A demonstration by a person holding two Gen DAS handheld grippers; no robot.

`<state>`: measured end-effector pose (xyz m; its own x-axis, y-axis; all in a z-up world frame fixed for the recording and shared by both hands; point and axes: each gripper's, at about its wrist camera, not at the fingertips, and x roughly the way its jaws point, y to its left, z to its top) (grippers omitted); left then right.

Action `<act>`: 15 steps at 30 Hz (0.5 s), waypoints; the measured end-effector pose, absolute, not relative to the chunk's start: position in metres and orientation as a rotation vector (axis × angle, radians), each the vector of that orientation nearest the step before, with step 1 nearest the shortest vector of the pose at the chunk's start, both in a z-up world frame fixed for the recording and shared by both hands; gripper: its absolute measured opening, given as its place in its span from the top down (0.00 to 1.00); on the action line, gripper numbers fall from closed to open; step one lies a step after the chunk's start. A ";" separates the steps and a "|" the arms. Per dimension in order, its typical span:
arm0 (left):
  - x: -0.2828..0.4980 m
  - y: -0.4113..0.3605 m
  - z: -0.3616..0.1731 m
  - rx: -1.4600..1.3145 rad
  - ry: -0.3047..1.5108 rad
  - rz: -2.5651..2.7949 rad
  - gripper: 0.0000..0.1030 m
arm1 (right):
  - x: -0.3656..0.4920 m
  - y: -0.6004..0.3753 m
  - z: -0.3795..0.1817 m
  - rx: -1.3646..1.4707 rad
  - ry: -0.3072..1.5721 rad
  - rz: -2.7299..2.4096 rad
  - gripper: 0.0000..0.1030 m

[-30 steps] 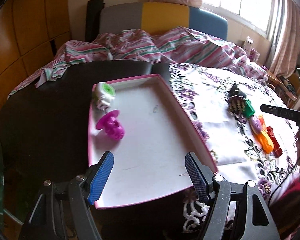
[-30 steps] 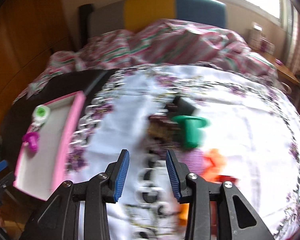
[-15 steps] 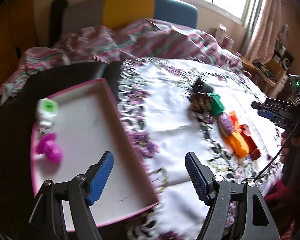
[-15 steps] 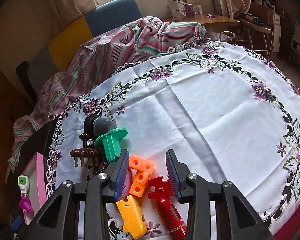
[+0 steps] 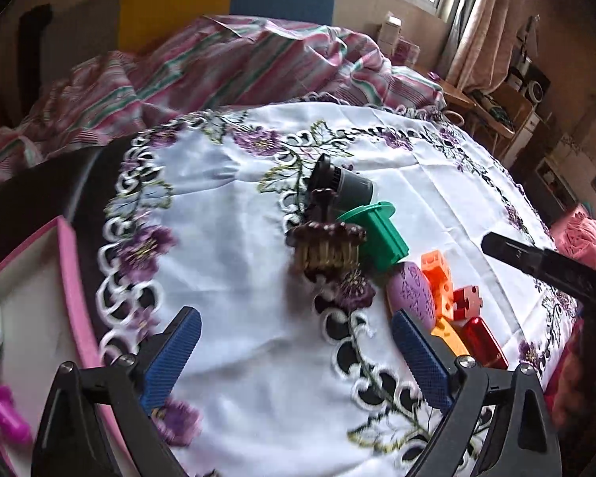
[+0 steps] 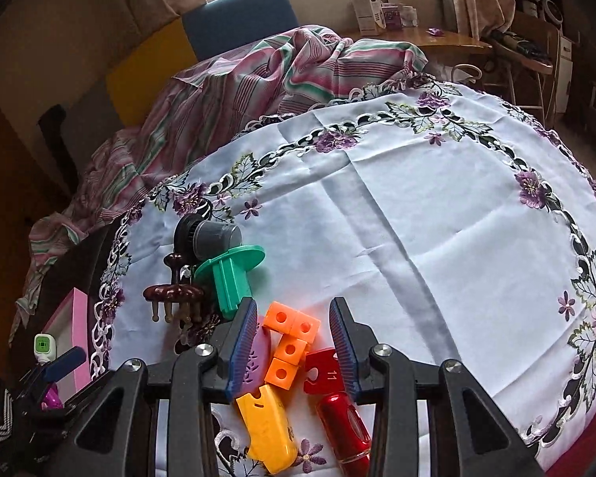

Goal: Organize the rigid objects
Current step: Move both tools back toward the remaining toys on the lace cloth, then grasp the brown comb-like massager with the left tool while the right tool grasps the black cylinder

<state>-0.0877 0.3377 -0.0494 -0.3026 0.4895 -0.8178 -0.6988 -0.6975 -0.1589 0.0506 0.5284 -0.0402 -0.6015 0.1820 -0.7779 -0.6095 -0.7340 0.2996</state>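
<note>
The left tool [image 5: 294, 351] hovers over the table's white cloth [image 6: 397, 214], its jaws having just spread wide around nothing. The right tool [image 6: 294, 338], partly spread, straddles the orange blocks [image 6: 292, 338] without pinching. Green plunger [image 6: 230, 278] and brown comb [image 6: 173, 296] lie beside the blocks, the pink tray [image 5: 69, 278] beyond.

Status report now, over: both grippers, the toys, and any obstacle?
Left gripper open, jaws just widened, nothing between them. Right gripper open over orange blocks, not gripping. Green piece and brown comb crowd the blocks.
</note>
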 end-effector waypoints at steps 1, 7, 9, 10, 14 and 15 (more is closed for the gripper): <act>-0.092 0.344 -0.052 -1.186 0.285 2.037 0.05 | 0.051 0.529 -0.040 -1.046 0.778 2.334 0.63; -0.117 0.380 -0.069 -1.227 0.286 2.003 0.04 | 0.051 0.534 -0.044 -1.056 0.823 2.320 0.63; -0.124 0.389 -0.075 -1.240 0.273 2.002 0.04 | 0.050 0.534 -0.045 -1.064 0.827 2.319 0.63; -0.127 0.391 -0.076 -1.243 0.264 1.999 0.04 | 0.050 0.534 -0.045 -1.068 0.828 2.319 0.63; -0.136 0.401 -0.087 -1.263 0.220 1.982 0.19 | 0.047 0.532 -0.046 -1.084 0.817 2.320 0.63; -0.136 0.402 -0.090 -1.272 0.214 1.958 0.34 | 0.047 0.532 -0.047 -1.087 0.814 2.319 0.63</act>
<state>-0.1362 0.4018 -0.0896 -0.1987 0.5130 -0.8351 -0.6815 -0.6846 -0.2584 0.0467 0.5322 -0.0467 -0.5883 0.1459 -0.7954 -0.6111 -0.7244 0.3191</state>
